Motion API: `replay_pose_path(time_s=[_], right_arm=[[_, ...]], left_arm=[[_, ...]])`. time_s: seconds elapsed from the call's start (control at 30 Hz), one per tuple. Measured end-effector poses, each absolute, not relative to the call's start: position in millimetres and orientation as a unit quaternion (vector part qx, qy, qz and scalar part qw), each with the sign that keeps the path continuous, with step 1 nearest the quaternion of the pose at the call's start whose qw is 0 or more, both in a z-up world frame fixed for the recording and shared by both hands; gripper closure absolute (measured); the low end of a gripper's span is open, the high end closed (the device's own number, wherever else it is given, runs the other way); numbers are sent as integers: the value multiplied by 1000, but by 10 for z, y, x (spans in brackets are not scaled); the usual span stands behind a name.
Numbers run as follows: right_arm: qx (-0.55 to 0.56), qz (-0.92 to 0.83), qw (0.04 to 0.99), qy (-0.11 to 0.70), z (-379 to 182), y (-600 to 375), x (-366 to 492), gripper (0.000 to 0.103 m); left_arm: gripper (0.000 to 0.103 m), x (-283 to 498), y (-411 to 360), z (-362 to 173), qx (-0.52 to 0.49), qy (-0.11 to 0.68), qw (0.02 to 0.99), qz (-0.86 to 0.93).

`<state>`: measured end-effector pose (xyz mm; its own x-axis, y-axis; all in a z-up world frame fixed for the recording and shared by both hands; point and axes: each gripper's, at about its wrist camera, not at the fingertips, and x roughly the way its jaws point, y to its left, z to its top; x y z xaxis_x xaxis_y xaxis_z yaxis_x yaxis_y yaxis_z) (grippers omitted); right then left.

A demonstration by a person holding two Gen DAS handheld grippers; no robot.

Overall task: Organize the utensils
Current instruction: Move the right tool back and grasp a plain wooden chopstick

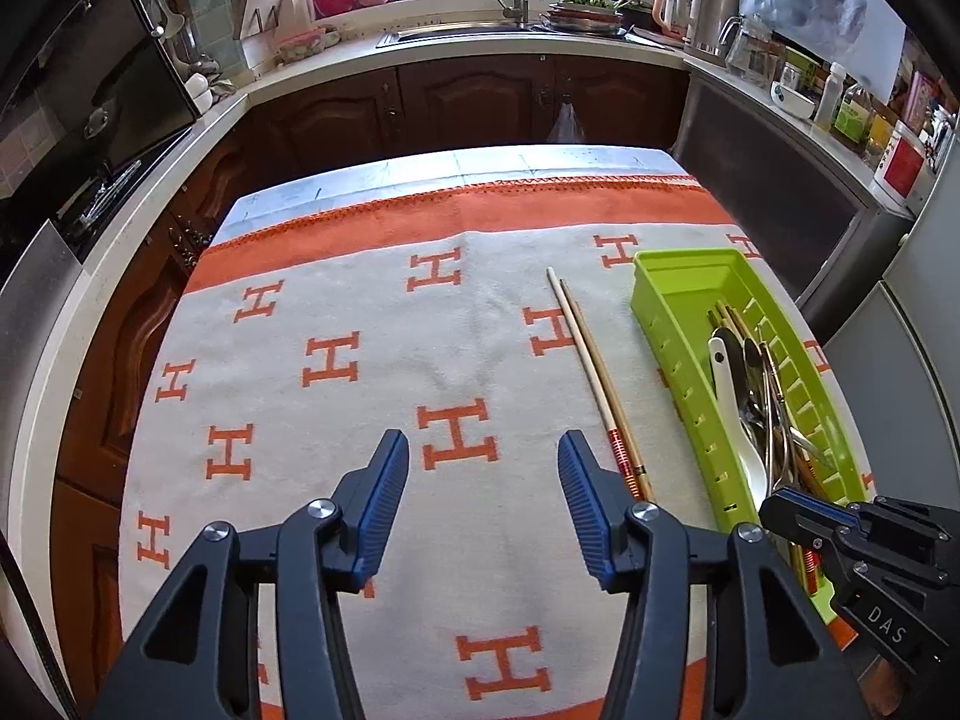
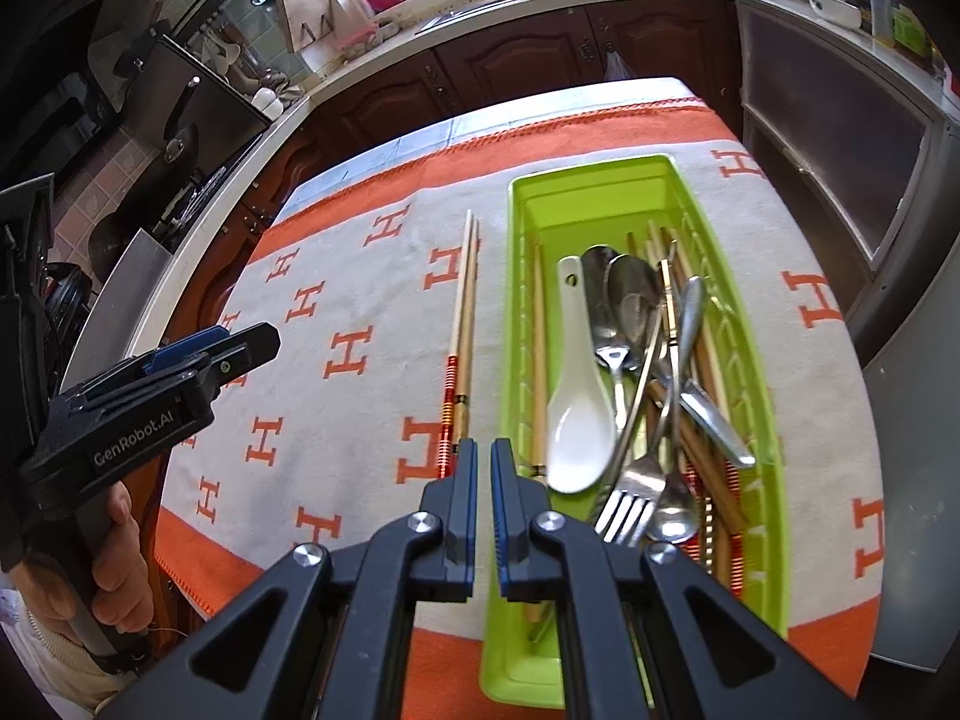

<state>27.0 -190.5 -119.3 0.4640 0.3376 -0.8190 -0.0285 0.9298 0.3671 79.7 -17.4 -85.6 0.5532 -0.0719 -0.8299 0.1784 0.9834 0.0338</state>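
Note:
A pair of wooden chopsticks [image 1: 591, 369] with red-banded ends lies on the H-patterned cloth, just left of a green utensil tray [image 1: 675, 300]. It also shows in the right wrist view [image 2: 463, 306], beside the tray [image 2: 519, 312]. The tray holds a white ceramic spoon [image 2: 579, 420], metal spoons, a fork [image 2: 636, 489] and more chopsticks. My left gripper [image 1: 483, 450] is open and empty above the cloth, left of the chopsticks. My right gripper [image 2: 485, 450] is shut and empty, above the tray's left wall near the chopsticks' red ends.
The table cloth [image 1: 360, 420] is orange-bordered with H marks. Kitchen counters ring the table: a sink [image 1: 480, 30] at the back, a stove [image 1: 108, 180] on the left, bottles and jars on the right. A hand holds the left gripper [image 2: 150, 384].

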Motion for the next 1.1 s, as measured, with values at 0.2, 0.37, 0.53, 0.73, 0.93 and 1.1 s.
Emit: replay_pose_path(time_s=[0.2, 0.37, 0.53, 0.73, 0.93, 1.1], right_arm=[[140, 109, 827, 533, -1301, -1677, 394, 98], [134, 95, 814, 557, -1422, -1543, 552, 98], [125, 76, 802, 580, -1539, -1435, 696, 98], [95, 46, 796, 596, -1629, -1305, 831, 98], [44, 15, 793, 607, -1675, -1183, 955, 98], [26, 9, 782, 623, -1713, -1128, 1082, 95]], left_arm=[[53, 856, 14, -1004, 38, 481, 873, -72], [53, 907, 169, -1106, 20, 489, 869, -69], [53, 944, 307, -1186, 5, 493, 867, -70], [53, 991, 416, -1278, -6, 499, 863, -73], [53, 1037, 508, -1335, -14, 502, 862, -71], [53, 1057, 540, -1375, -20, 505, 860, -73]])
